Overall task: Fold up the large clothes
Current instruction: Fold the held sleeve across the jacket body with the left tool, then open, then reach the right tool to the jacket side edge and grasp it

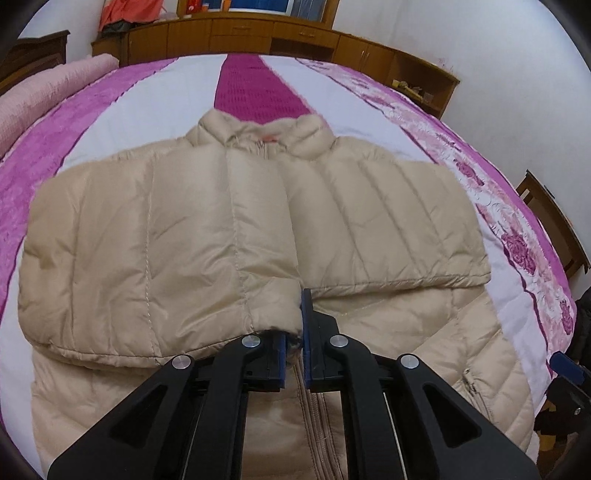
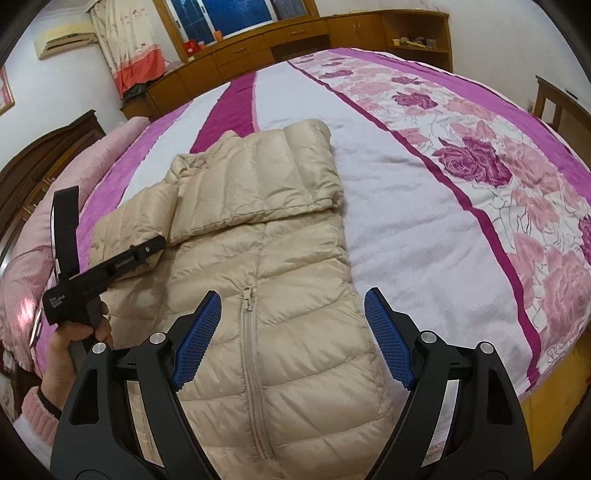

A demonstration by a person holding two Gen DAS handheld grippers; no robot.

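A beige puffer jacket (image 1: 207, 229) lies front up on the bed, zipper shut, with both sleeves folded across the chest. My left gripper (image 1: 295, 332) is shut on the cuff of the left sleeve (image 1: 273, 314), holding it at the jacket's middle above the zipper. In the right wrist view the jacket (image 2: 280, 295) lies below my right gripper (image 2: 291, 339), which is open and empty over the lower front by the zipper (image 2: 251, 350). The left gripper also shows in the right wrist view (image 2: 122, 262), held in a hand.
The bed (image 2: 406, 192) has a pink, purple and white floral cover. A pink pillow (image 1: 44, 88) lies at the left. Wooden cabinets (image 1: 258, 33) run along the far wall. A wooden chair (image 1: 550, 218) stands at the right of the bed.
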